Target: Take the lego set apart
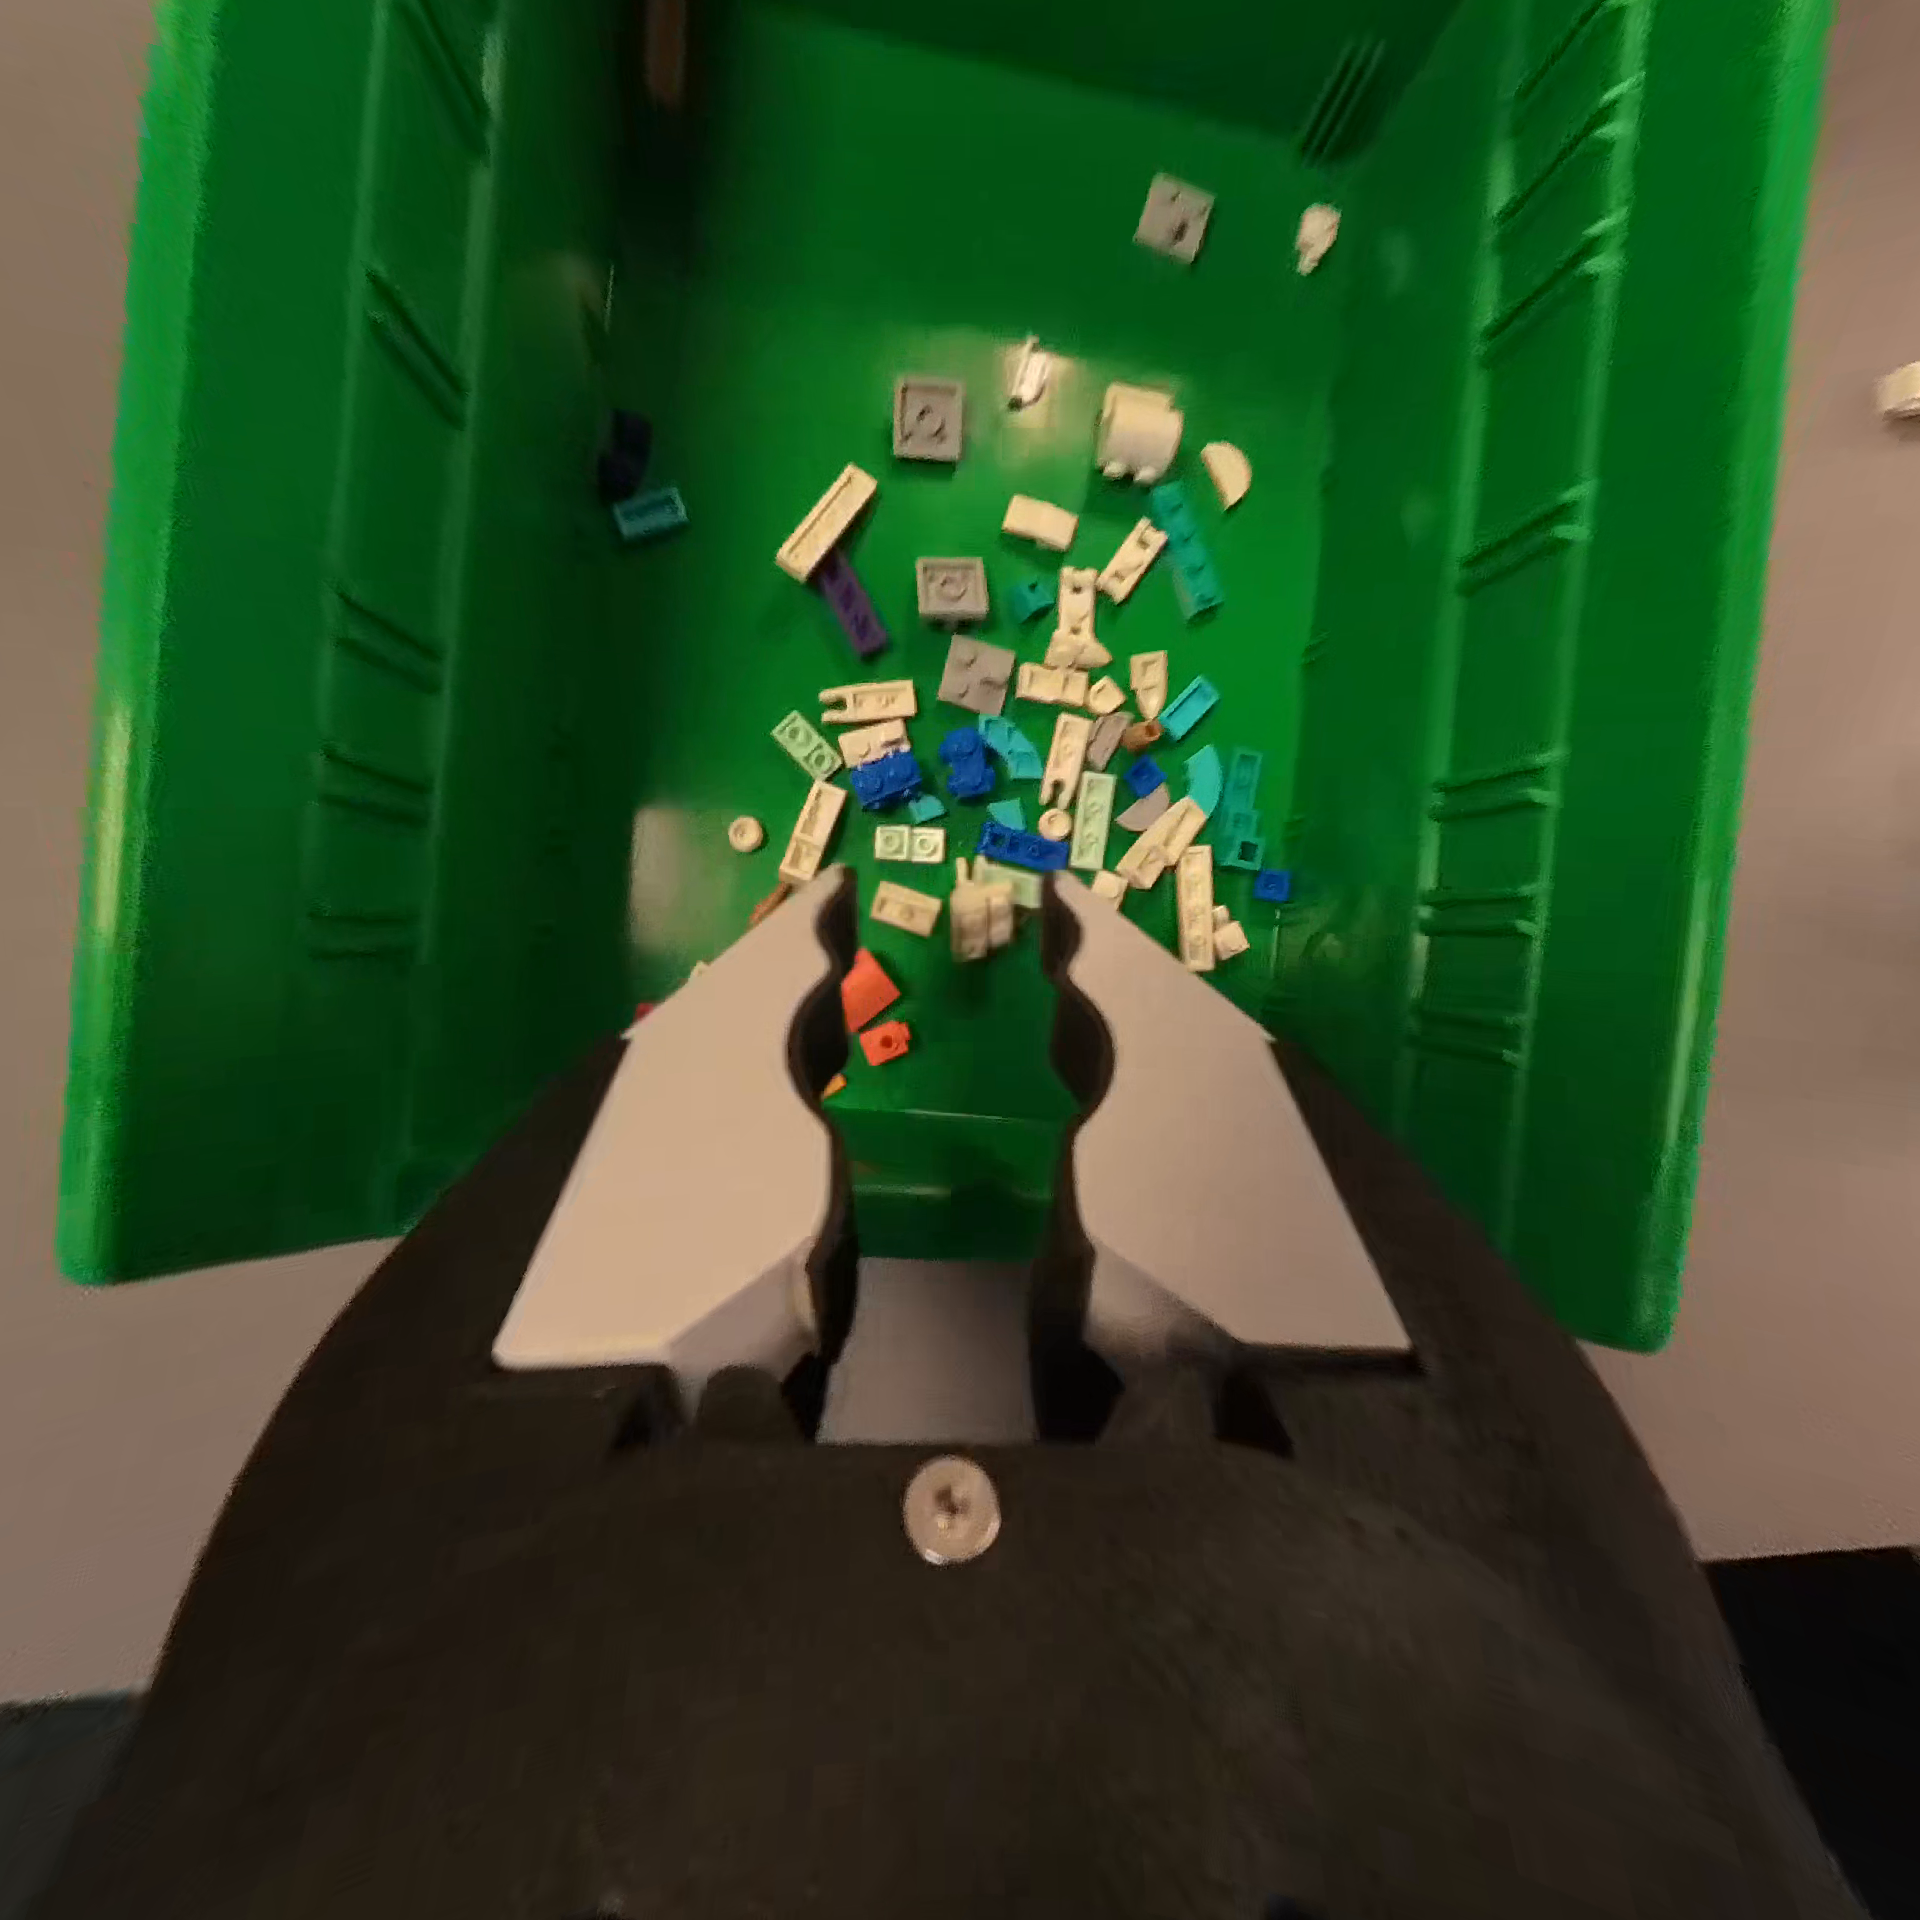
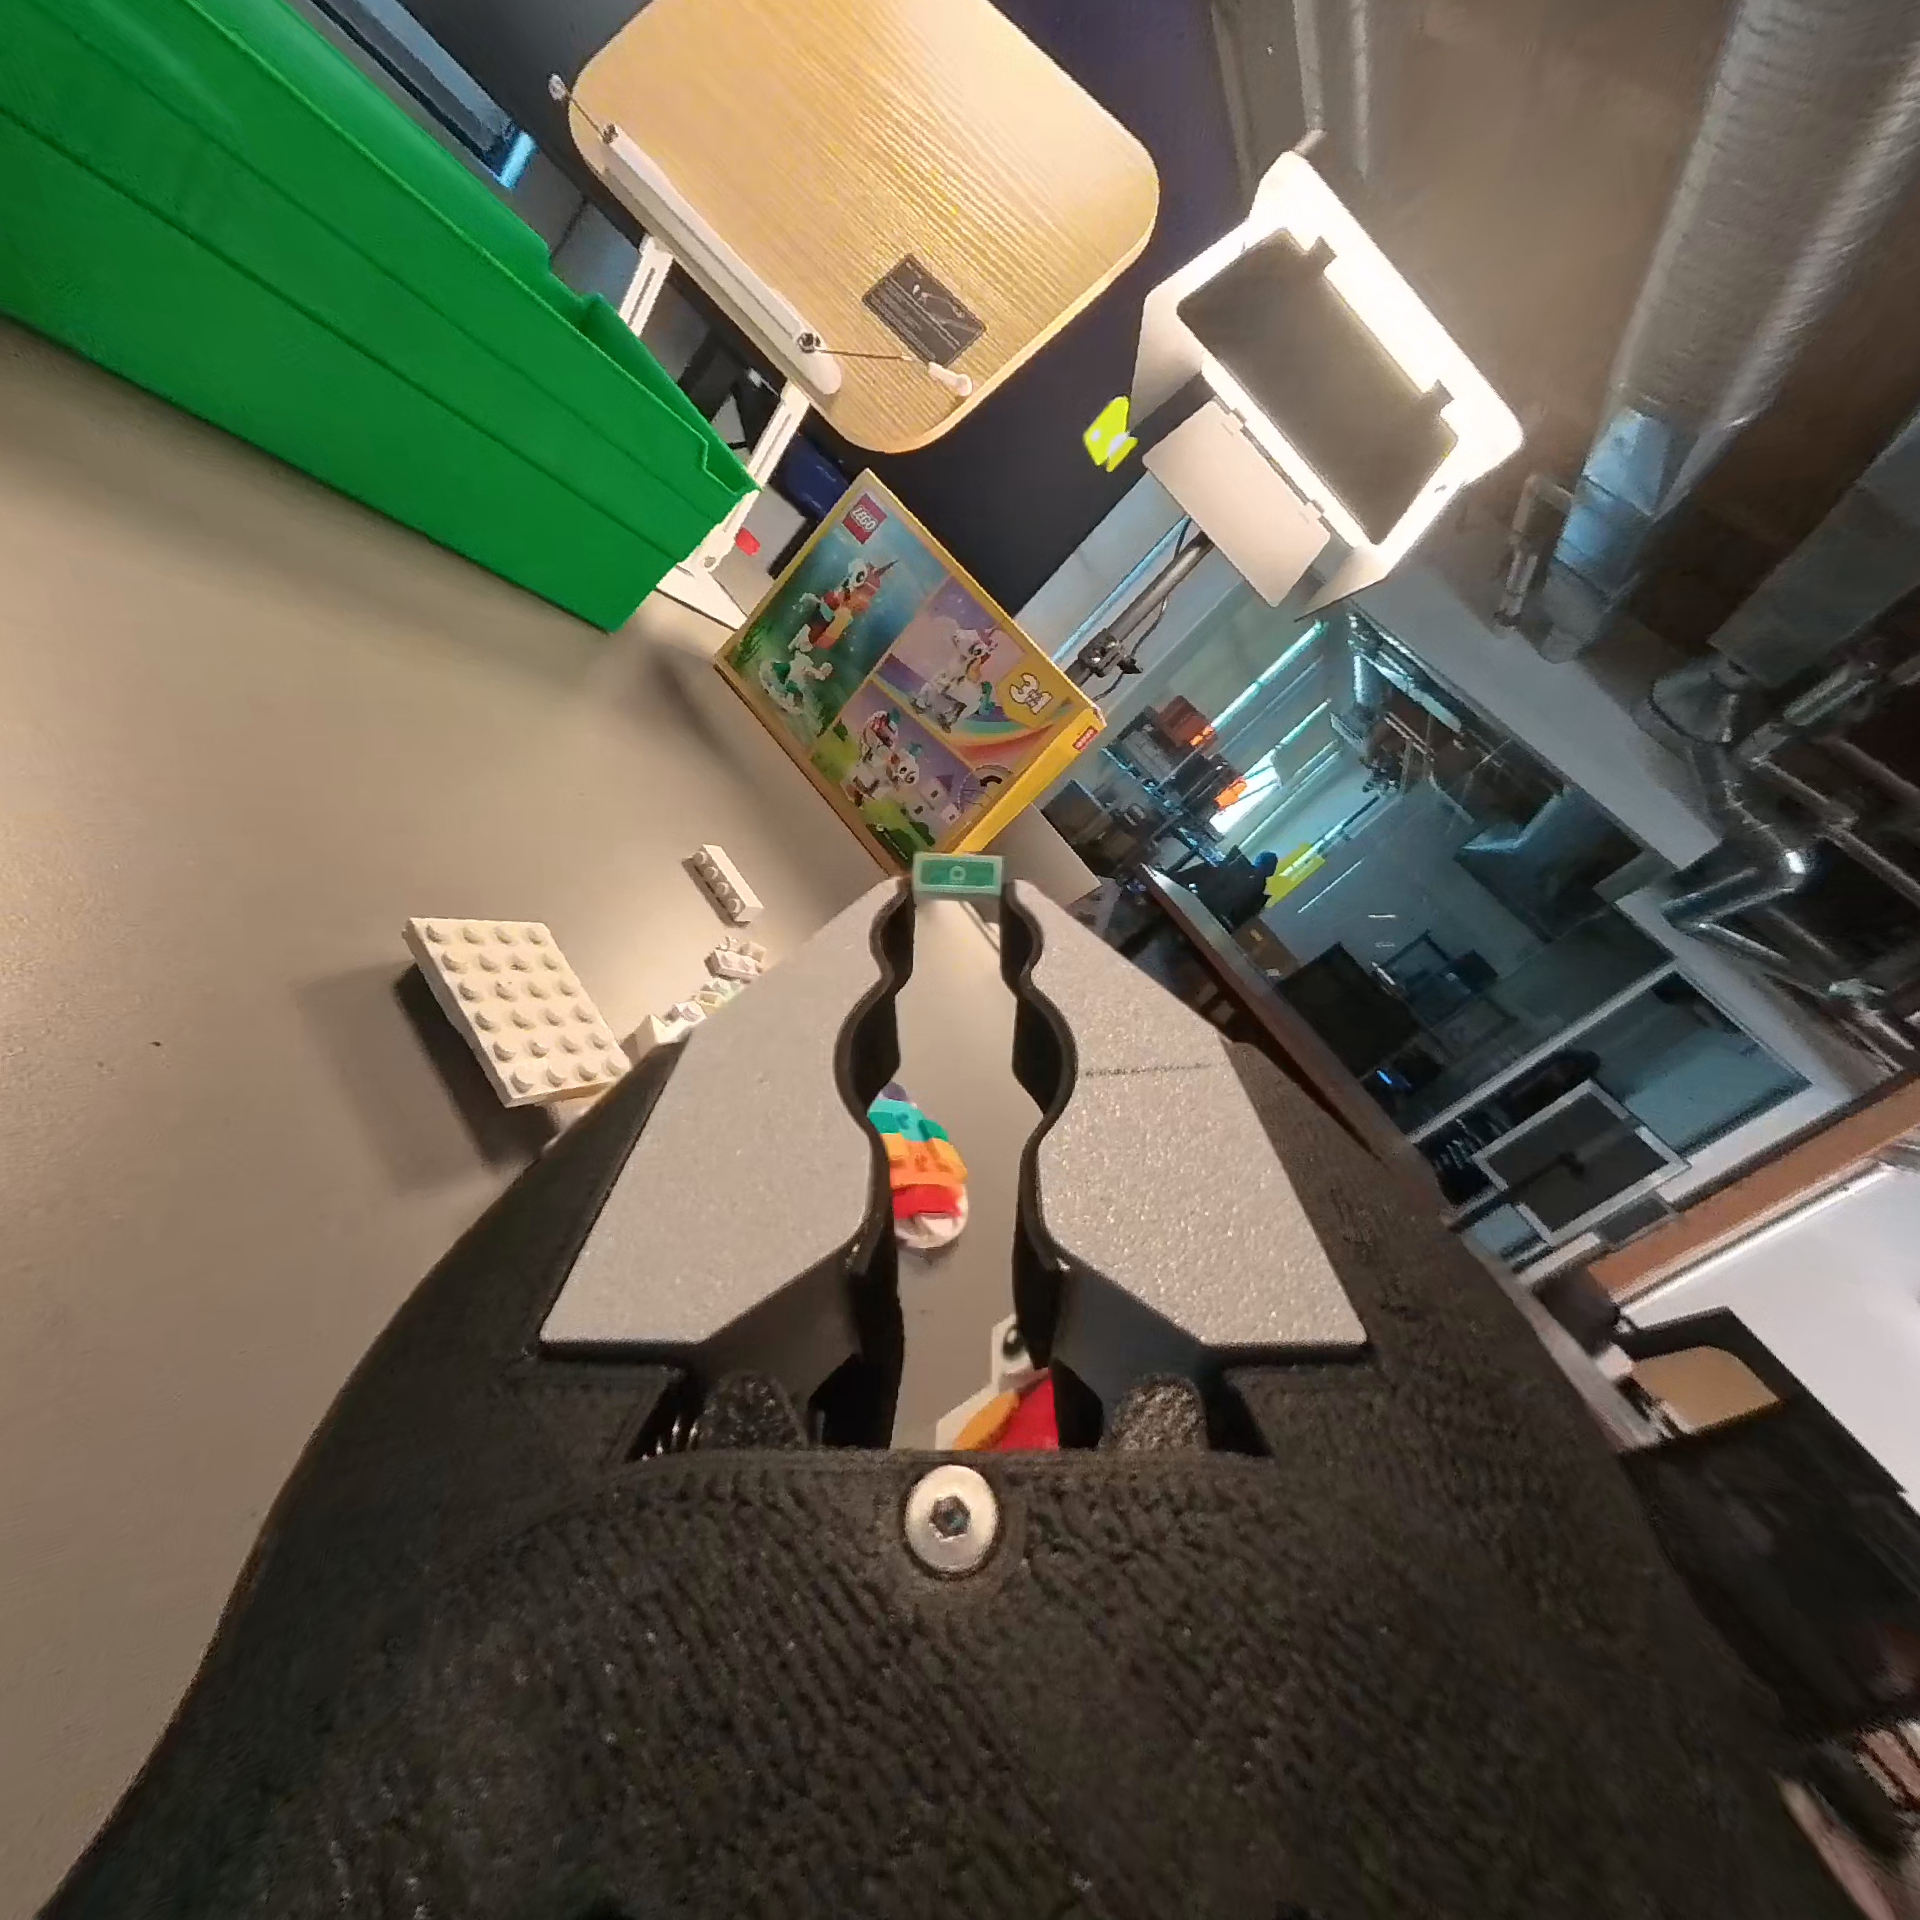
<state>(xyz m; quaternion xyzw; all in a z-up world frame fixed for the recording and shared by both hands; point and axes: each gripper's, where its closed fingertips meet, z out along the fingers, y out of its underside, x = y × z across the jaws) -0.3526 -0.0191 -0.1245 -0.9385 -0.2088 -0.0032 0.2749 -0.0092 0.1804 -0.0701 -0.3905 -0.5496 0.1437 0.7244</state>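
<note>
My right gripper (image 2: 957, 883) pinches a small green plate (image 2: 957, 872) by its edges, light and slippery; left gripper (image 1: 948, 883) gapes empty over the bin (image 1: 468, 623).

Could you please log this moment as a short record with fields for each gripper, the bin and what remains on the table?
left gripper: open, empty, over the green bin
bin contents: many loose bricks, mostly white, teal, blue and grey
right gripper: shut on a small green plate at the tips
table: white studded plate, small white bricks, rainbow piece, set box standing behind
</note>
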